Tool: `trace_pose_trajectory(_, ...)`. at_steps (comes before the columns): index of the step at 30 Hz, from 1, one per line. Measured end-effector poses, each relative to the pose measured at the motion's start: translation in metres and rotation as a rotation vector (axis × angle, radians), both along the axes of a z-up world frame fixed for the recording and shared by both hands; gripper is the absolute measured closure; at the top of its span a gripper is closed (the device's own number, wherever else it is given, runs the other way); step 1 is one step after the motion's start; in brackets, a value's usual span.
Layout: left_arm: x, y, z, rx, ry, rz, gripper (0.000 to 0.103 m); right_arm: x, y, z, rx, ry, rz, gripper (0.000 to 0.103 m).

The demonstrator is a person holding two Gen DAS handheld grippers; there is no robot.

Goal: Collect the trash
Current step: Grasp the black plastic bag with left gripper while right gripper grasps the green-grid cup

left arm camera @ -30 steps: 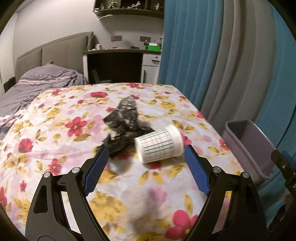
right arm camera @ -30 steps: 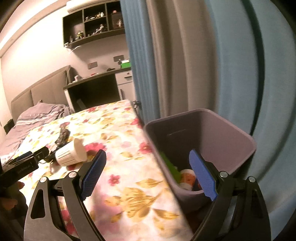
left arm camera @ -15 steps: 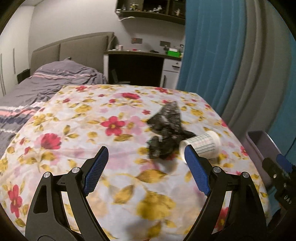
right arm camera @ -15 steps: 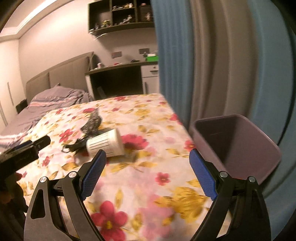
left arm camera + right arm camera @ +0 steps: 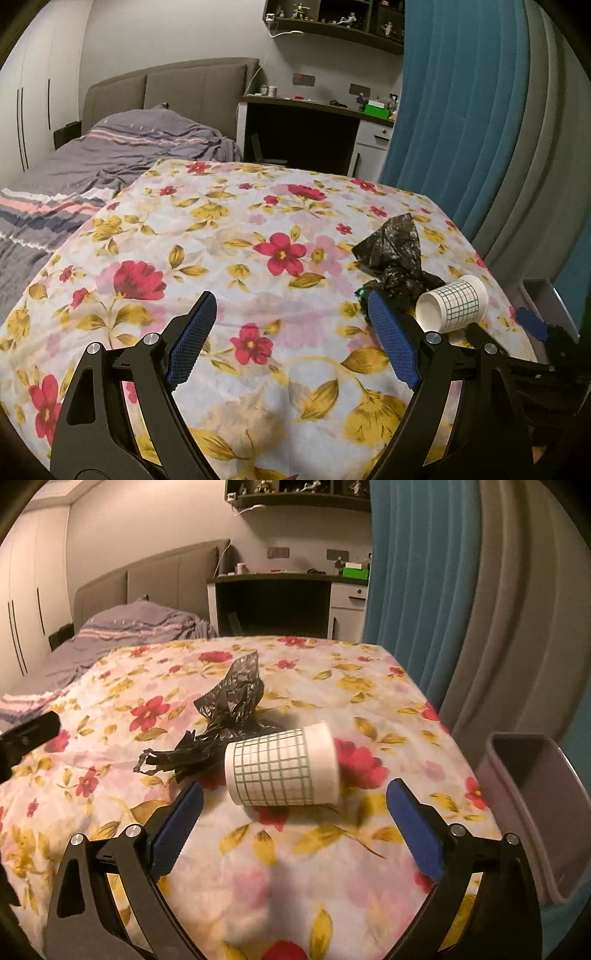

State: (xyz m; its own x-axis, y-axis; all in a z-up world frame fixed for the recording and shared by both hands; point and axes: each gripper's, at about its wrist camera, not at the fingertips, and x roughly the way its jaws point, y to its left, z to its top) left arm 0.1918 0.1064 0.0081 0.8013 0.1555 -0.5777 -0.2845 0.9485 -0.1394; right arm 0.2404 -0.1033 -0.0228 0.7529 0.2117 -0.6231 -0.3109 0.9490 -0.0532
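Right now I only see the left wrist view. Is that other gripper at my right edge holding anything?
Observer: No. The right gripper is open, its jaws have just been opening wider, and nothing is between them. The paper cup lies just ahead, untouched.
Operator: Where does rubbish go?
Observer: A purple bin stands off the right edge of the flowered cloth.
Operator: And the black bag?
Observer: The black bag trails loop handles left of the cup.

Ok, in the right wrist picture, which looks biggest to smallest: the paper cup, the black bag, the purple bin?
1. Purple plastic bin, though partly cut off at the edge.
2 and 3. Crumpled black plastic bag and white grid-patterned paper cup look about alike; the cup lies nearer, so I won't rank them.
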Motion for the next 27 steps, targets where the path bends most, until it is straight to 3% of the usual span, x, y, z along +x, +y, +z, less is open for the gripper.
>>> trace_pose_trajectory(12,0.021,0.002,-0.004,-0.018,0.005,-0.036,0.020,0.025,0.018,-0.015,-0.027,0.036,-0.008,0.008)
trace_pose_trajectory(17,0.032,-0.005,-0.011,-0.036,0.021,-0.071,0.020,0.031,0.016,-0.017,-0.008,0.063,-0.008,0.015)
trace_pose_trajectory(18,0.035,-0.006,-0.013,-0.043,0.026,-0.080,0.020,0.033,0.016,-0.017,-0.009,0.068,-0.005,0.025)
trace_pose_trajectory(27,0.056,-0.030,-0.027,-0.036,0.058,-0.167,0.020,0.023,-0.009,-0.006,0.024,0.025,-0.025,0.025)
